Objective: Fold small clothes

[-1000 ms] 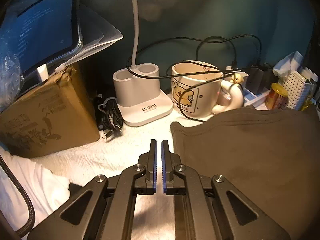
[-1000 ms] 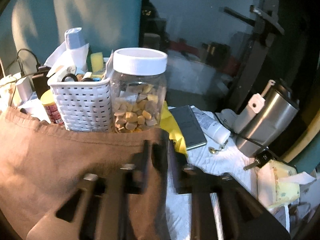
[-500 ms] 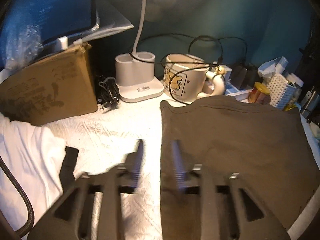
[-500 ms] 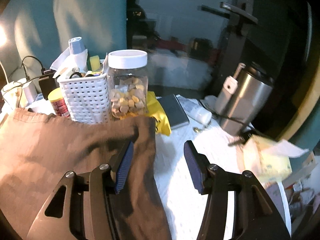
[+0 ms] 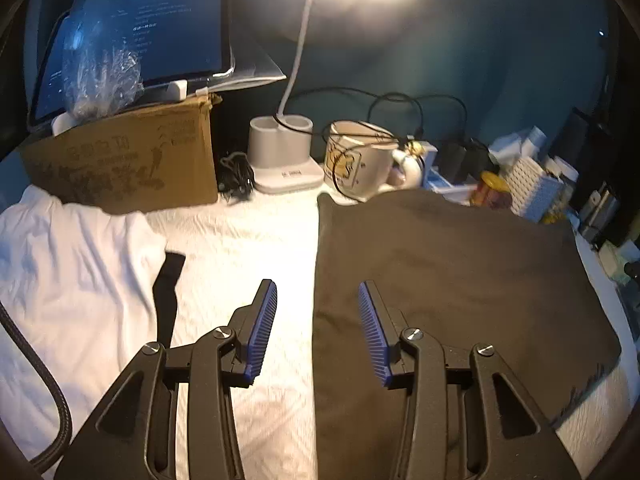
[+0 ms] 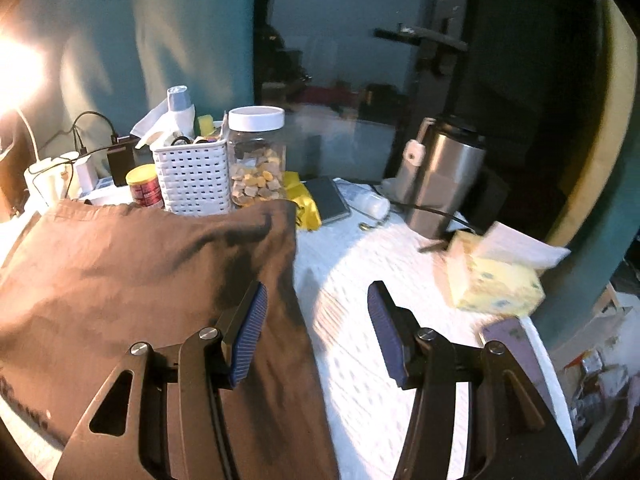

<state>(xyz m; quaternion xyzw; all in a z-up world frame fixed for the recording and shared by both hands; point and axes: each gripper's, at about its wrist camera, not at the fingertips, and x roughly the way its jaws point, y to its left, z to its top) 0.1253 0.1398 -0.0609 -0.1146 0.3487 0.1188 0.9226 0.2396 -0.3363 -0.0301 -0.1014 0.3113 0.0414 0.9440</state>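
Observation:
A brown garment [image 5: 440, 280] lies spread flat on the white table cover [image 5: 248, 240]. My left gripper [image 5: 317, 284] hovers above its left edge, jaws opening, with nothing pinched between the blue pads. In the right wrist view the same brown garment [image 6: 140, 280] fills the left half. My right gripper [image 6: 317, 286] hangs open over its right edge, left finger above the fabric, right finger above the white cover. A white garment [image 5: 72, 280] lies at the left with a black strip [image 5: 168, 300] beside it.
Along the back stand a cardboard box [image 5: 128, 160], a lamp base [image 5: 284, 160], a mug [image 5: 356, 164] with cables, a white basket [image 6: 192, 184] and a jar [image 6: 256, 160]. On the right are a steel tumbler [image 6: 440, 180], a phone [image 6: 328, 200] and a yellow tissue pack [image 6: 492, 280].
The left gripper went from shut to open. Both grippers drew back from the garment's far edge toward its near part, so more of the table shows. The right jaws spread wider.

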